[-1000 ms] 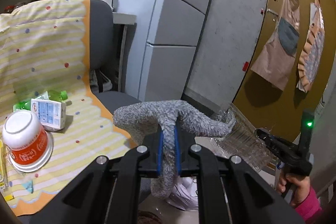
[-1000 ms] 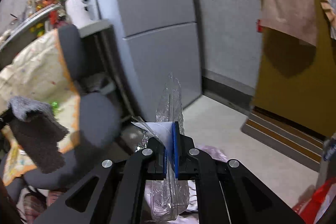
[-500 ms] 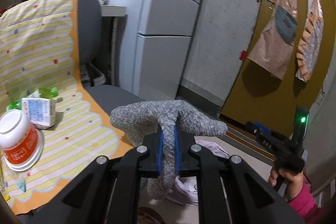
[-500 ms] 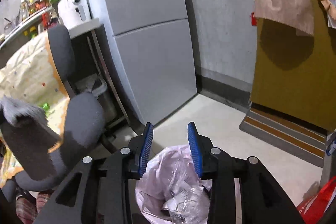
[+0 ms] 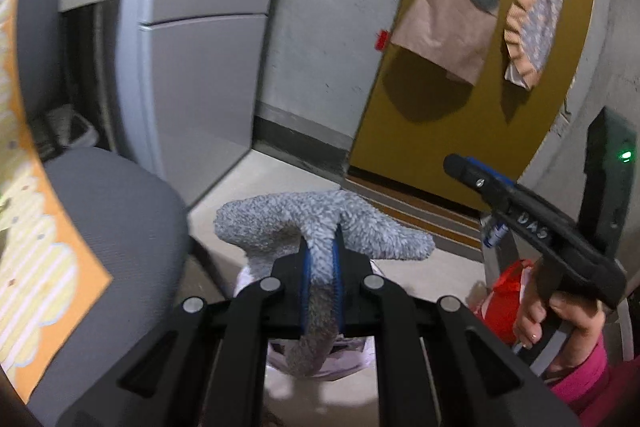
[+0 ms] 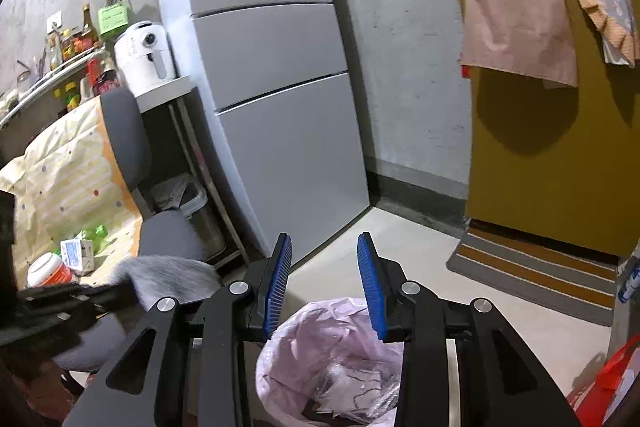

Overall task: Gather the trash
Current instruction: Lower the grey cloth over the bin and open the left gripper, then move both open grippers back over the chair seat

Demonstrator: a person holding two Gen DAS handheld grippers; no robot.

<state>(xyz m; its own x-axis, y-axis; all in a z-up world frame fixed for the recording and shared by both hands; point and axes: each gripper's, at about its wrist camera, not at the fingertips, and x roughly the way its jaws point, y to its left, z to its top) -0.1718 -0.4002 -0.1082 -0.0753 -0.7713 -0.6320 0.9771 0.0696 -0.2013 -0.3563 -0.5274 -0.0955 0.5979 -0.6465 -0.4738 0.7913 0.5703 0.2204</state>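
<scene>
The left hand-held gripper [image 5: 320,259] is clamped on a fluffy grey chenille cloth [image 5: 320,227], pinched at mid-length so that both ends flop outward over the blue pads while a tail hangs down between the black fingers; the cloth sits in the air just above the pink plastic bag liner of the trash bin [image 6: 332,359], whose mouth shows beneath it. Judged from its drape, the cloth is light, limp and compressible, unlikely to slip from ribbed pads and in no way fragile (a central pinch, as here, keeps both ends clear of the bin rim). The right hand-held gripper [image 6: 324,287] hovers over the same bin with its jaws spread apart and nothing between them; crumpled clear plastic already lies inside the liner. On the yellow striped cloth covering the grey office chair [image 6: 168,239] remain a white-and-orange upturned bowl cup [image 6: 46,269], a small white-and-blue carton [image 6: 78,251] and a green bottle [image 6: 94,231]; their printing is too small to read. The only legible-looking marking is a pale handwritten label on the right gripper's body in the left wrist view, apparently "DAS", though uncertain.
</scene>
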